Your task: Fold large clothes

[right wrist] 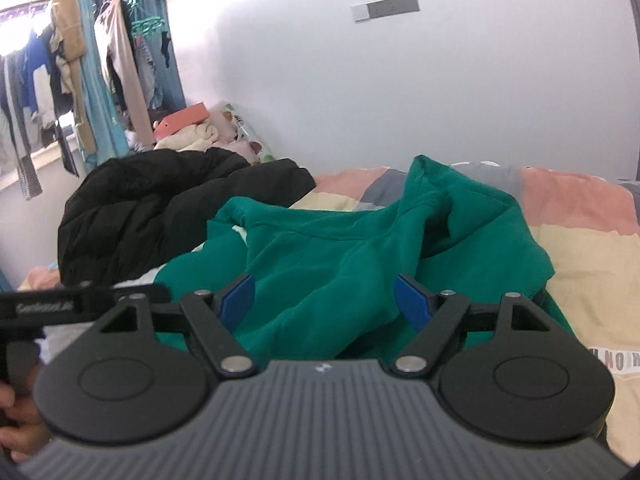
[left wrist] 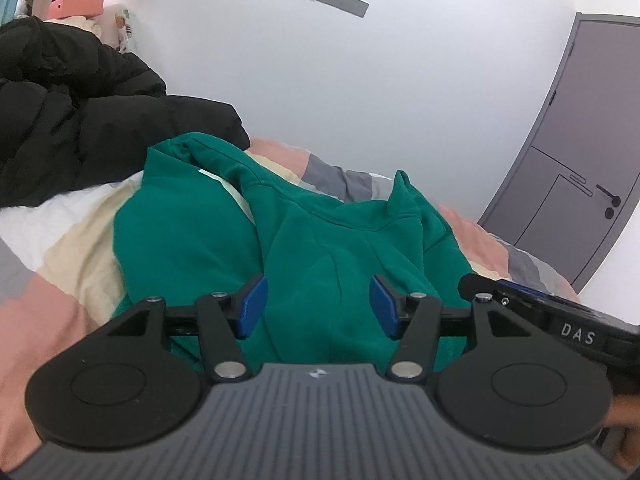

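1. I look across a bed (left wrist: 80, 240) covered with a patchwork quilt in pink, cream, grey and white blocks, set against a plain white wall; a grey door (left wrist: 572, 160) stands at the right in the left wrist view.
2. A clothes rail with hanging garments (right wrist: 80, 80) fills the far left corner in the right wrist view.
3. The green sweatshirt (left wrist: 320, 248) lies rumpled in the middle of the quilt, its fabric bunched into raised folds, with one peak standing up at its far right edge.
4. A black puffer jacket (left wrist: 80, 120) is heaped on the bed to the left of the sweatshirt, touching its far edge.
5. My left gripper (left wrist: 318, 306) hangs over the near part of the sweatshirt with its blue pads spread apart and nothing pinched between them.
6. My right gripper (right wrist: 324, 300) also sits above the green fabric, jaws wide, holding nothing.
7. The two tools are close together: each shows at the edge of the other's view.
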Demonstrator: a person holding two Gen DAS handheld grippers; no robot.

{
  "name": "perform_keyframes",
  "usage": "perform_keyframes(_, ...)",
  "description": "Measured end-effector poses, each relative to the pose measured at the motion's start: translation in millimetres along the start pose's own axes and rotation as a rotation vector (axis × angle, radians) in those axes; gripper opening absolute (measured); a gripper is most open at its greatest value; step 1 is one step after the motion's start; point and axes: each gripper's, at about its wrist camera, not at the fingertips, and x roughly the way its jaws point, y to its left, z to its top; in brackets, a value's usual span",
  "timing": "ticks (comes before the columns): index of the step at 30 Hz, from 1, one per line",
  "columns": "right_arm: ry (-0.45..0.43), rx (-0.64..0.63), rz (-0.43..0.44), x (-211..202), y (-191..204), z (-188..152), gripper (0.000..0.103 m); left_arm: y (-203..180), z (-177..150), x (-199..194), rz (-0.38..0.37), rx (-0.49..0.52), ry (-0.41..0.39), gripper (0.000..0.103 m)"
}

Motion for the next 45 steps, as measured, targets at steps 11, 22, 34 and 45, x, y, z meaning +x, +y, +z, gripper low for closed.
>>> perform_keyframes(11, 0.141, -0.056, -0.005, 51, 10, -26, 0.045, 17, -10, 56, -0.028, -0.002, 0.098, 0.062)
perform_keyframes(22, 0.252, 0.000, 0.021, 96, -1, -47, 0.047, 32, -26, 97, -0.019, -0.052, 0.225, 0.062)
perform_keyframes(34, 0.204, 0.025, 0.031, 37, 3, -29, 0.048, 16, -22, 17, -0.010, 0.035, 0.150, 0.063)
perform_keyframes(45, 0.291, 0.056, -0.043, -57, -21, -6, 0.049, 20, -33, -57, 0.099, 0.039, 0.179, 0.073)
